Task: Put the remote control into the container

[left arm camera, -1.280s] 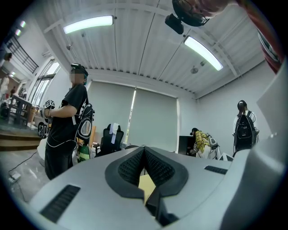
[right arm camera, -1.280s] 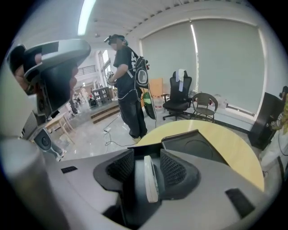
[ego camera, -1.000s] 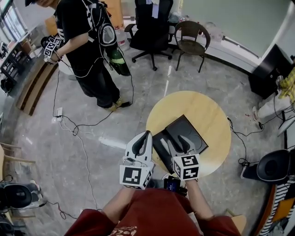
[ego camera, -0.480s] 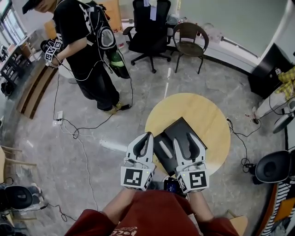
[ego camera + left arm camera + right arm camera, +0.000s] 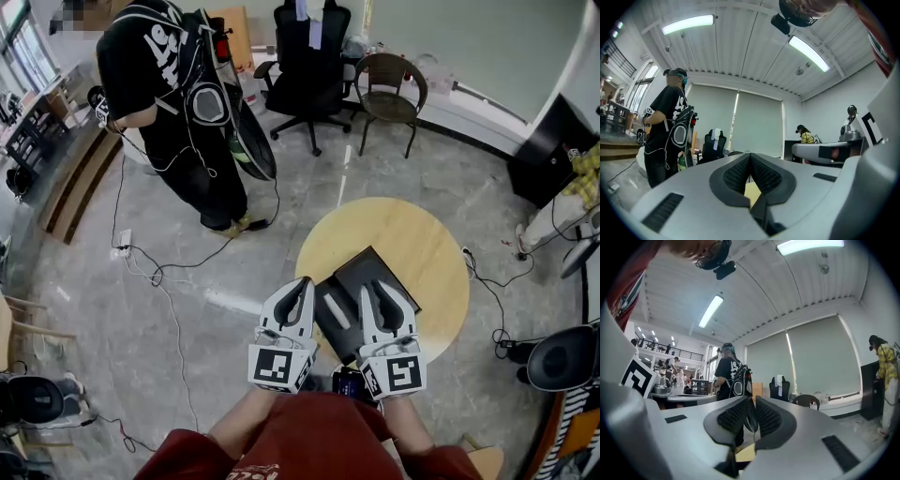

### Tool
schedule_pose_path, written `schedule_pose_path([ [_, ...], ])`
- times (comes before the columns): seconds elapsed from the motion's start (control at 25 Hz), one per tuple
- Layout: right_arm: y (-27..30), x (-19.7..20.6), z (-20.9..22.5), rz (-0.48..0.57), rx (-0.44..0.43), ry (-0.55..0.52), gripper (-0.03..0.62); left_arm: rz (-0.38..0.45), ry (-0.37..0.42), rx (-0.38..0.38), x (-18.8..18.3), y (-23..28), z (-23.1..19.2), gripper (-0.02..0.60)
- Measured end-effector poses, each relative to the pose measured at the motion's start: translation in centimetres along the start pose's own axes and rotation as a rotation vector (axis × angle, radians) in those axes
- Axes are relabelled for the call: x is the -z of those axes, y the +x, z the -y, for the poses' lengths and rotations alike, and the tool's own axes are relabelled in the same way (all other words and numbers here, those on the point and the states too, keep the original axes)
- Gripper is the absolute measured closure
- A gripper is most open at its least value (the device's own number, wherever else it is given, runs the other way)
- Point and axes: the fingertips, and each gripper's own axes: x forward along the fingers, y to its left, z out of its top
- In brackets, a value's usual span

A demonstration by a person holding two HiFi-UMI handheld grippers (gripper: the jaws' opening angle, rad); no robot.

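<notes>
The light-coloured remote control (image 5: 336,312) lies flat inside the black container (image 5: 375,268) on the round yellow table (image 5: 422,234). My left gripper (image 5: 300,284) is held just left of the container; its pads (image 5: 740,174) touch and hold nothing. My right gripper (image 5: 380,287) hovers over the container's near right part, to the right of the remote. Its jaws are closing, with a thin gap between the pads (image 5: 736,416) and nothing in it. Both gripper views look level across the room, so the remote is hidden there.
A person in black (image 5: 178,103) stands at the far left with cables (image 5: 159,267) trailing over the floor. A black office chair (image 5: 309,66) and a brown chair (image 5: 389,80) stand behind the table. A dark stool (image 5: 562,354) is at the right.
My right gripper drew back from over the container, opened wide, and has now narrowed its jaws. The remote stays lying in the container. The person in black shifted slightly.
</notes>
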Motion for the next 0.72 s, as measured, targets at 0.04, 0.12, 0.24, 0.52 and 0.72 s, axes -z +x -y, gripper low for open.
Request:
schedule_pose_path([
  [0.04,-0.1,-0.2,0.3,0.01,0.009,0.009,0.54,0.003,0.001,0.001,0.0,0.1,0.1,0.566],
  [0.12,-0.3,-0.5,0.7,0.027,0.02,0.024,0.561,0.01,0.001,0.004,-0.1,0.1,0.2,0.566],
  [0.24,-0.6,-0.8,1.0,0.038,0.031,0.018,0.568,0.023,0.003,0.009,-0.3,0.1,0.6,0.566],
  [0.52,-1.1,-1.0,2.1,0.028,0.061,-0.004,0.571,0.032,0.01,0.02,-0.9,0.4,1.6,0.566],
  [0.72,-1.3,-1.2,2.4,0.025,0.062,0.003,0.571,0.037,0.012,0.021,-1.2,0.3,1.8,0.566],
])
